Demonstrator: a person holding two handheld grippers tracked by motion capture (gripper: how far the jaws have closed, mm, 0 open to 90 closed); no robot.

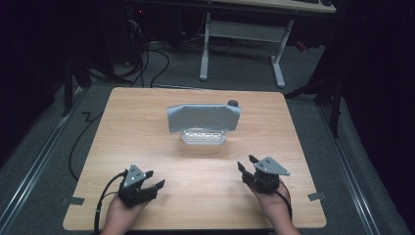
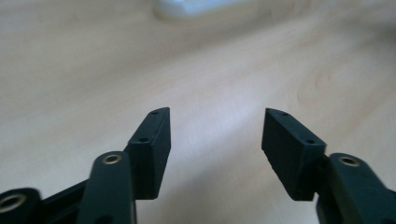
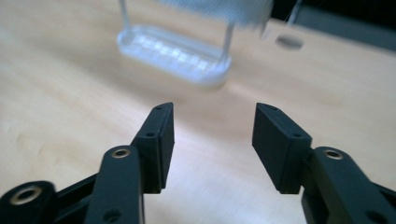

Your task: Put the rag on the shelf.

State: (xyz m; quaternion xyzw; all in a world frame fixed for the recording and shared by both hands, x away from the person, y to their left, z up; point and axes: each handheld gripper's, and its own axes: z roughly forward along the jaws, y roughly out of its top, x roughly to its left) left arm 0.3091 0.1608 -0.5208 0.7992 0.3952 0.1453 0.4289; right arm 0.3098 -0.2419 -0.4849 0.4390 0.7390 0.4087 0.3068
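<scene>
High view: grey cloth [image 1: 203,117] draped over clear rack [image 1: 203,136] mid-worktop [image 1: 147,147]; hanging looked done. Left tool [image 1: 149,182], right tool [image 1: 247,167] well apart, near edge. Gripper views: both gaped empty.

The tabletop [image 1: 147,142] is being lit evenly from above in the high view while the surrounding room is being left dark, and in both gripper views the black tongs are being rendered sharp while the clear rack [image 3: 175,53] behind is being blurred.
</scene>
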